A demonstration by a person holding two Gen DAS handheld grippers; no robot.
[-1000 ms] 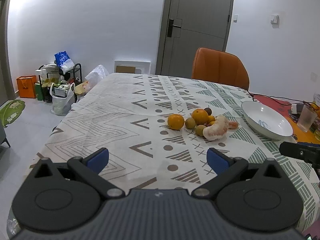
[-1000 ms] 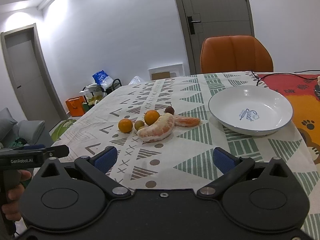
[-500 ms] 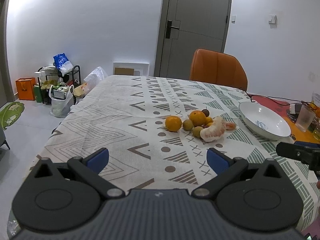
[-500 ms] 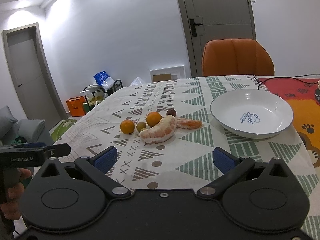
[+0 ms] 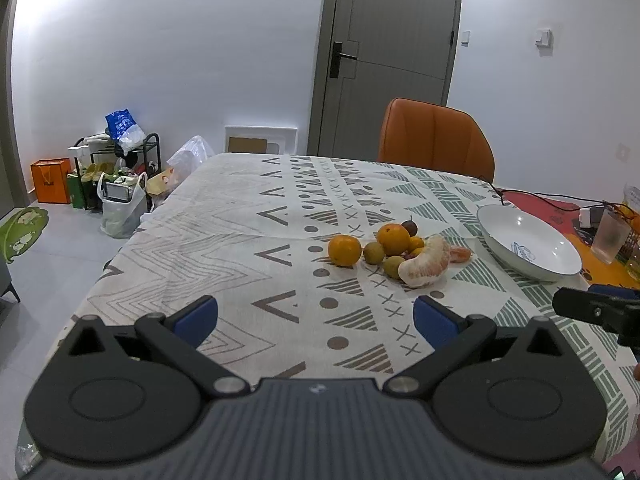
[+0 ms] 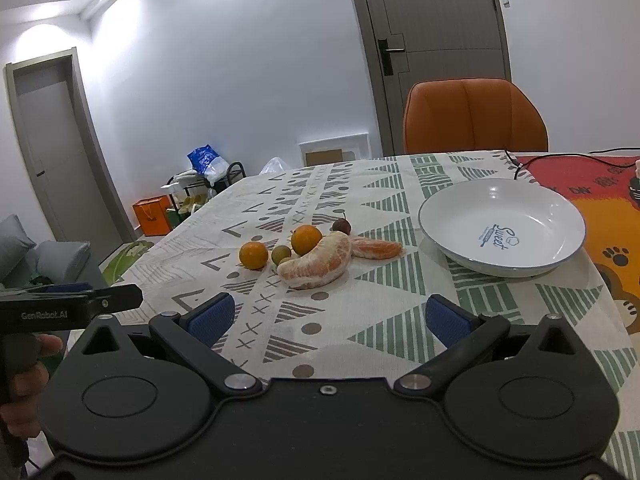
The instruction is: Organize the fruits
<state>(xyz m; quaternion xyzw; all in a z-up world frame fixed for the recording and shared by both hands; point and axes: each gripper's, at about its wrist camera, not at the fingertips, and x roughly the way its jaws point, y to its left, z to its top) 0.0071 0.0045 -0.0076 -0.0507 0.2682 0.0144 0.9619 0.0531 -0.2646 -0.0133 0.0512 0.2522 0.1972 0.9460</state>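
Both grippers, left (image 5: 316, 316) and right (image 6: 327, 316), hold jaws spread and empty; the fruit pile (image 6: 316, 252) lies ahead on the worktop (image 5: 240, 216), beside the white bowl (image 6: 560, 216).

A table with a patterned cloth (image 5: 240, 216) holds a little pile of fruit (image 5: 394, 250), with a white bowl (image 5: 528, 246) to its right.

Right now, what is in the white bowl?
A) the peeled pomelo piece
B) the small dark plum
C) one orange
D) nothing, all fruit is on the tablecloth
D: the white bowl shows only its printed blue logo inside, while the oranges, the peeled pomelo piece and the other fruit lie clustered on the tablecloth beside it.
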